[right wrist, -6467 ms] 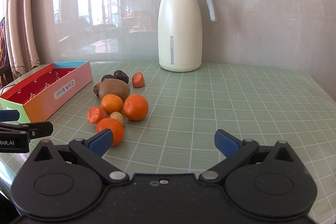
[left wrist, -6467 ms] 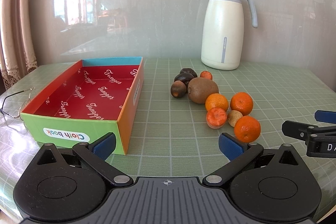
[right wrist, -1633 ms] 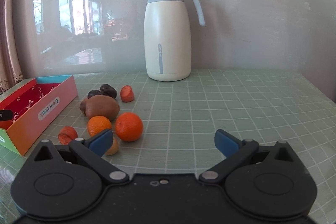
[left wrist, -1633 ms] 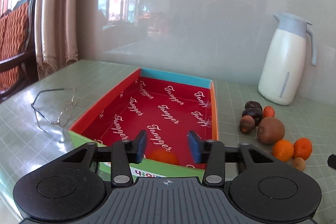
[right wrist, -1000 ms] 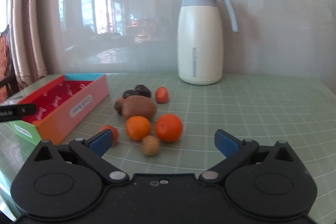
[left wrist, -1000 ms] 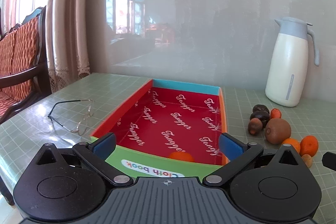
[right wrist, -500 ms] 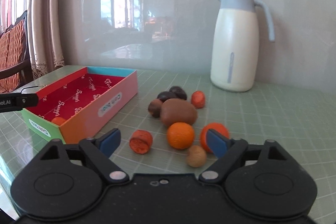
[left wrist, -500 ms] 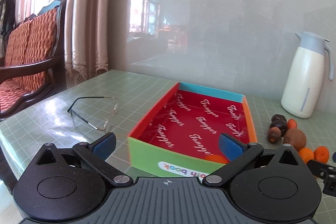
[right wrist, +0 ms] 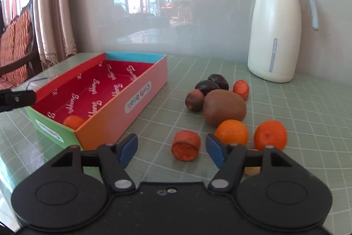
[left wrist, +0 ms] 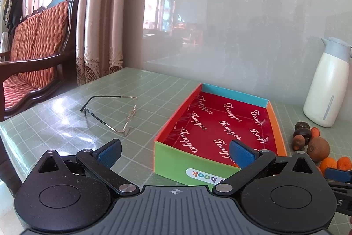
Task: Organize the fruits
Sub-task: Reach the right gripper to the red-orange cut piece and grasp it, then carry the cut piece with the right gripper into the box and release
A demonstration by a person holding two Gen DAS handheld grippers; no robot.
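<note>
A colourful open box [left wrist: 176, 160] [right wrist: 123, 111] with a red floor stands on the green table. One orange [right wrist: 73, 121] lies in its near corner. My left gripper [left wrist: 176, 151] is open and empty in front of the box. My right gripper [right wrist: 170, 149] is open, its jaws partly narrowed, just before a red-orange fruit piece [right wrist: 186, 145]. Behind it lie two oranges [right wrist: 232, 132] [right wrist: 270, 134], a kiwi [right wrist: 224, 110] [left wrist: 318, 148], dark plums [right wrist: 212, 83], a brown fruit [right wrist: 194, 100] and another red piece [right wrist: 241, 87]. A small tan fruit [right wrist: 252, 170] is half hidden by the right finger.
A white jug [right wrist: 276, 36] [left wrist: 327, 89] stands at the back by the wall. Glasses [left wrist: 116, 113] lie left of the box. A chair [left wrist: 33, 47] and curtains stand past the table's left edge. The left gripper's tip [right wrist: 15, 98] shows at left in the right wrist view.
My left gripper let go of an orange in the box, opened and pulled back leftwards. My right gripper came in towards the red-orange piece and its jaws narrowed.
</note>
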